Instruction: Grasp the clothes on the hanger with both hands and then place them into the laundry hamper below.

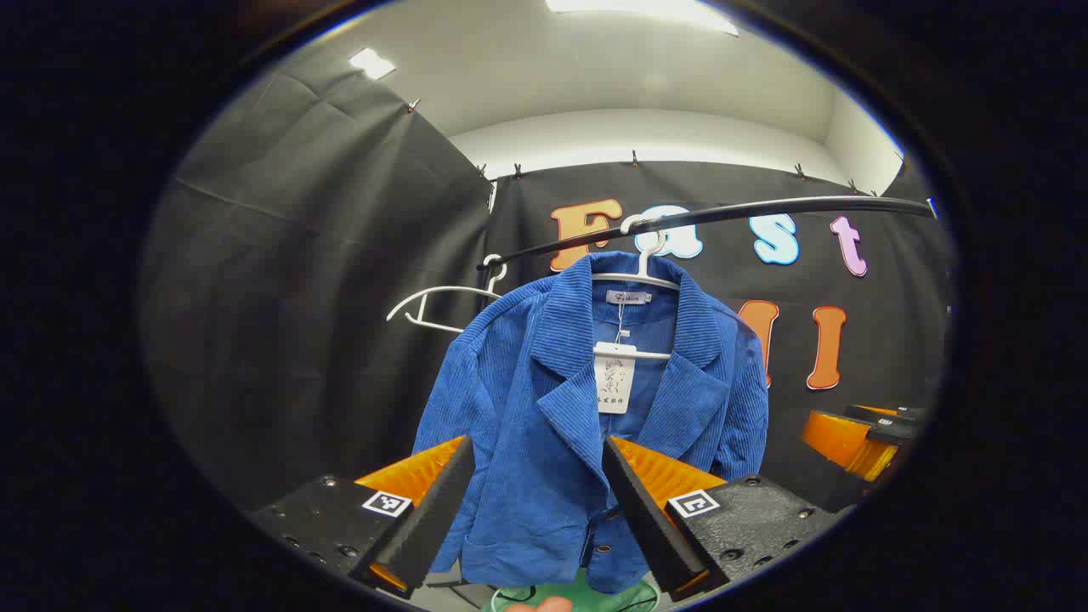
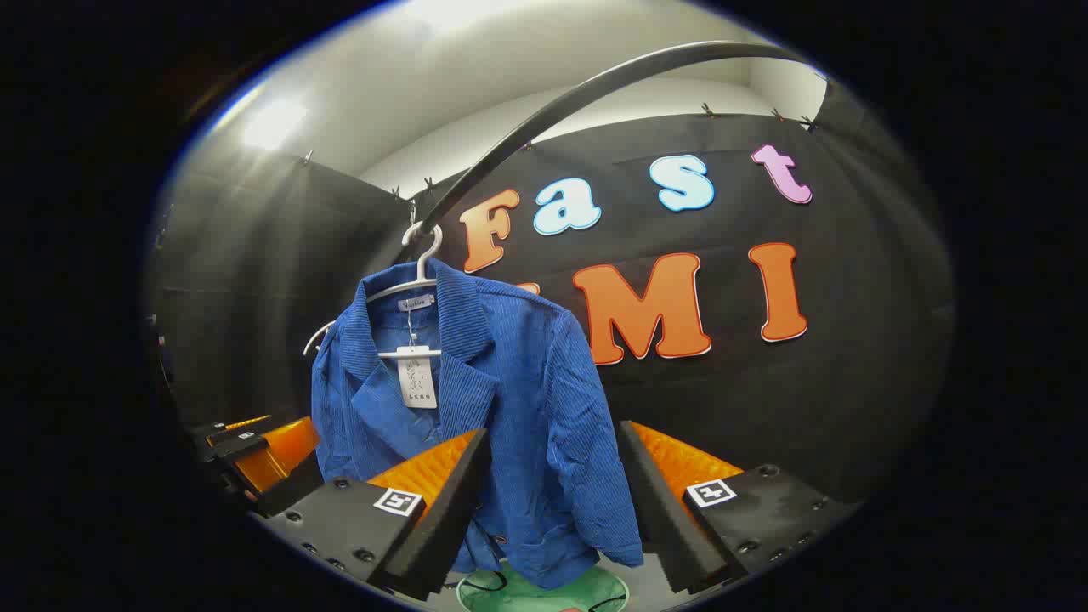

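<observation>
Jacket (image 1: pixel 544 425), blue corduroy, hung on a white hanger (image 1: pixel 646 276) from the black rail (image 1: pixel 722 212), above the green hamper (image 2: pixel 544 591) at six o'clock. Left gripper (image 1: pixel 535 501) and right gripper (image 2: pixel 552 501) were spread wide, gripping nothing, seemingly framing the fabric for a grasp.

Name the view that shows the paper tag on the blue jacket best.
The left gripper view: the paper tag hangs nearly centred and faces the camera. In the right gripper view the tag appears smaller and off to the left.
</observation>
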Demonstrator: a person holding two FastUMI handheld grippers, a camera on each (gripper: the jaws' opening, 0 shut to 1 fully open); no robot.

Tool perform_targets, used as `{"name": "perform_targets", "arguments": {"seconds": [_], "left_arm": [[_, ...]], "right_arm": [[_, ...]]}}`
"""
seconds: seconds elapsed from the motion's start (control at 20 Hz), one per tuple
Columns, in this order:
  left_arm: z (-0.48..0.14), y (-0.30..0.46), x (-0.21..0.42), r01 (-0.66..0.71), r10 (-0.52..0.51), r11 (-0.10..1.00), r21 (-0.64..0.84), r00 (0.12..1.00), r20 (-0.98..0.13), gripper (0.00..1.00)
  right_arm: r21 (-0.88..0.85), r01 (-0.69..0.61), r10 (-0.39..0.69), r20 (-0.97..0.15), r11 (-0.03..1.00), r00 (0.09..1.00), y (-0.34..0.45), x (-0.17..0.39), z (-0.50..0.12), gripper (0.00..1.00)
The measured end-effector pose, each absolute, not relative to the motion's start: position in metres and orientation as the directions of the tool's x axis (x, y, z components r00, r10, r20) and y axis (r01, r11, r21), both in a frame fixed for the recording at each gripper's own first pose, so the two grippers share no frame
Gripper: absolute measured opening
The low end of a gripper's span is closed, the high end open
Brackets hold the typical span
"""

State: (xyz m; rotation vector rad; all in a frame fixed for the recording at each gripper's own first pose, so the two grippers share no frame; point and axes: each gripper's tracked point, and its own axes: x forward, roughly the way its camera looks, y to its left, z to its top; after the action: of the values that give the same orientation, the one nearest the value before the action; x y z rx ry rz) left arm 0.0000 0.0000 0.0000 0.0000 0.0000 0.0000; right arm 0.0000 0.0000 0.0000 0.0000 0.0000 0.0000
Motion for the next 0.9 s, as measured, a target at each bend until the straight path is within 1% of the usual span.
{"name": "perform_targets", "arguments": {"seconds": [0.05, 0.1, 0.15, 0.2, 0.25, 0.4, 0.45, 0.55, 0.6, 0.65, 0.7, 0.75, 0.8, 0.9], "left_arm": [[0.000, 0.002, 0.000, -0.004, 0.004, 1.000, 0.006, 1.000, 0.000, 0.95], [0.000, 0.003, 0.000, -0.007, 0.007, 1.000, 0.010, 1.000, 0.000, 0.95], [0.000, 0.003, 0.001, -0.008, 0.008, 1.000, 0.010, 1.000, 0.001, 0.95], [0.000, 0.003, 0.002, -0.008, 0.008, 1.000, 0.007, 1.000, -0.001, 0.95], [-0.002, 0.003, 0.002, -0.009, 0.009, 1.000, 0.004, 1.000, -0.005, 0.92], [-0.001, 0.002, 0.002, -0.006, 0.006, 1.000, -0.002, 1.000, -0.014, 0.92], [-0.001, 0.002, 0.002, -0.005, 0.005, 1.000, 0.000, 1.000, -0.013, 0.95], [0.000, 0.003, 0.001, -0.006, 0.006, 1.000, 0.007, 1.000, -0.010, 0.95], [0.001, 0.003, 0.000, -0.007, 0.007, 1.000, 0.006, 1.000, -0.008, 0.92], [0.001, 0.004, -0.001, -0.008, 0.008, 1.000, 0.003, 1.000, -0.007, 0.95], [0.002, 0.004, -0.001, -0.010, 0.010, 1.000, 0.000, 1.000, -0.006, 0.95], [0.002, 0.005, -0.002, -0.012, 0.012, 1.000, -0.002, 1.000, -0.005, 0.92], [0.003, 0.007, -0.002, -0.015, 0.015, 1.000, -0.004, 1.000, -0.004, 0.95], [0.005, 0.010, -0.004, -0.023, 0.023, 1.000, -0.009, 1.000, 0.001, 0.95]], "right_arm": [[0.004, -0.005, 0.005, -0.002, 1.000, 1.000, 0.001, 0.001, -0.001, 0.89], [0.003, -0.004, 0.004, -0.003, 1.000, 1.000, 0.001, 0.003, -0.002, 0.89], [-0.002, 0.001, -0.001, -0.002, 1.000, 1.000, -0.001, 0.003, -0.002, 0.97], [-0.007, 0.008, -0.008, -0.001, 1.000, 1.000, -0.003, 0.003, -0.002, 0.98], [-0.012, 0.010, -0.010, -0.003, 1.000, 1.000, -0.004, 0.003, -0.003, 0.98], [-0.012, 0.013, -0.013, -0.003, 1.000, 1.000, -0.005, 0.001, -0.003, 0.98], [-0.013, 0.015, -0.016, -0.002, 1.000, 1.000, -0.006, 0.000, -0.003, 0.98], [-0.013, 0.020, -0.020, -0.005, 1.000, 1.000, -0.008, -0.002, -0.004, 0.98], [-0.010, 0.020, -0.020, -0.007, 1.000, 1.000, -0.008, -0.003, -0.004, 0.98], [-0.007, 0.020, -0.020, -0.007, 1.000, 1.000, -0.008, -0.004, -0.004, 0.98], [-0.006, 0.021, -0.021, -0.007, 1.000, 1.000, -0.008, -0.005, -0.004, 0.98], [-0.006, 0.021, -0.021, -0.007, 1.000, 1.000, -0.008, -0.005, -0.003, 0.98], [-0.007, 0.020, -0.020, -0.008, 1.000, 1.000, -0.008, -0.006, -0.004, 0.98], [-0.009, 0.016, -0.016, -0.008, 1.000, 1.000, -0.006, -0.007, -0.005, 0.97]]}}
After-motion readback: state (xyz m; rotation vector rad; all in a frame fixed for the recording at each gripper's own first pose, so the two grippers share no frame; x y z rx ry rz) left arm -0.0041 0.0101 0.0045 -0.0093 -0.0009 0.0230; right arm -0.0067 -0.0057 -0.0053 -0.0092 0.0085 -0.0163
